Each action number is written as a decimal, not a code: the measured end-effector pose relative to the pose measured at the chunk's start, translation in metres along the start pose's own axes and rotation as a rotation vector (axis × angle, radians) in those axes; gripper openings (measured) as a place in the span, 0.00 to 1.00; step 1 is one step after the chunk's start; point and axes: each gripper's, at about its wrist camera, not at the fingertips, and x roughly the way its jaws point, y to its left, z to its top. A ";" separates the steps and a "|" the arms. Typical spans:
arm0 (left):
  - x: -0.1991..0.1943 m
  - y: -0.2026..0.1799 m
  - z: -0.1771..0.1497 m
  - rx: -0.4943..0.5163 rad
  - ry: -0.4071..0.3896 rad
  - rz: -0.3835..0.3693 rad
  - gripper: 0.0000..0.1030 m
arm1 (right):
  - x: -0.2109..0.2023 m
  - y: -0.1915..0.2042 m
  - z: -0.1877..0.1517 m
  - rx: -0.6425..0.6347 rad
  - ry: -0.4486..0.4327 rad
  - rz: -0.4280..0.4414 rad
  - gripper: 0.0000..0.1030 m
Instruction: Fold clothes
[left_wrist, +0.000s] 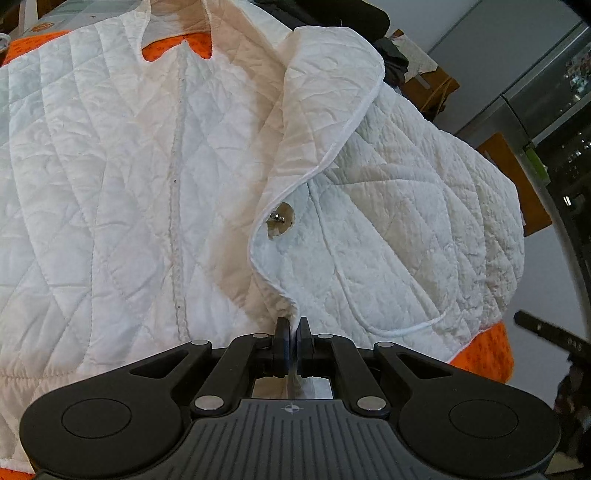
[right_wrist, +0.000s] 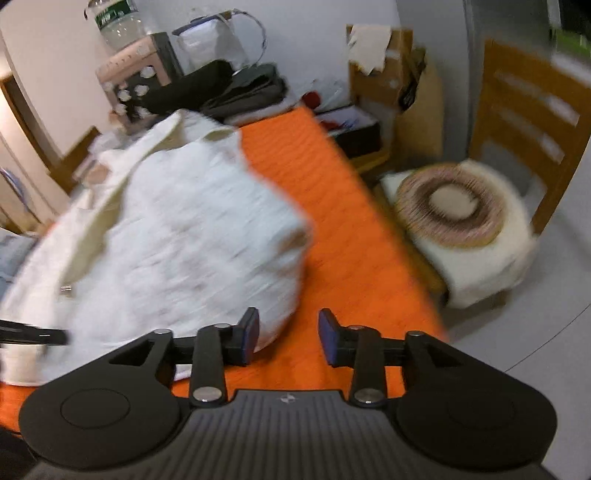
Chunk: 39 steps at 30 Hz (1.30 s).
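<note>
Orange bedding (right_wrist: 332, 206) carries a white quilted jacket (left_wrist: 140, 177), laid near its right edge with its long axis running collar-far to hem-near. The front hem edge is pinched between the jaws of the left gripper (left_wrist: 292, 332), while the right gripper (right_wrist: 288, 332) is held wide and empty over the bedding. If that thin bite is pulled sideways, the piped edge could slip free — and the panel would fold crooked.

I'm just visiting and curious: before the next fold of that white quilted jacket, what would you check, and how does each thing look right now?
1. Left gripper clamped on the jacket edge: ok.
2. Right gripper open and free: ok, nothing between its fingers.
3. Jacket lying on the orange cover: ok.
4. Button clear of the pinched edge: ok.
5. Jacket spread flat: not ok, the right side is bunched.
6. Right view sharp enough to aim: not ok, blurred.
</note>
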 end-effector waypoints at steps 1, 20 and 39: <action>0.000 0.001 0.000 0.008 0.000 -0.001 0.06 | 0.002 0.003 -0.007 0.027 0.010 0.026 0.44; -0.047 0.044 -0.029 0.218 -0.043 0.219 0.33 | 0.030 0.020 -0.043 0.389 -0.188 0.222 0.08; -0.047 0.045 -0.029 0.099 -0.058 0.269 0.33 | -0.033 -0.061 0.060 0.434 -0.418 -0.288 0.01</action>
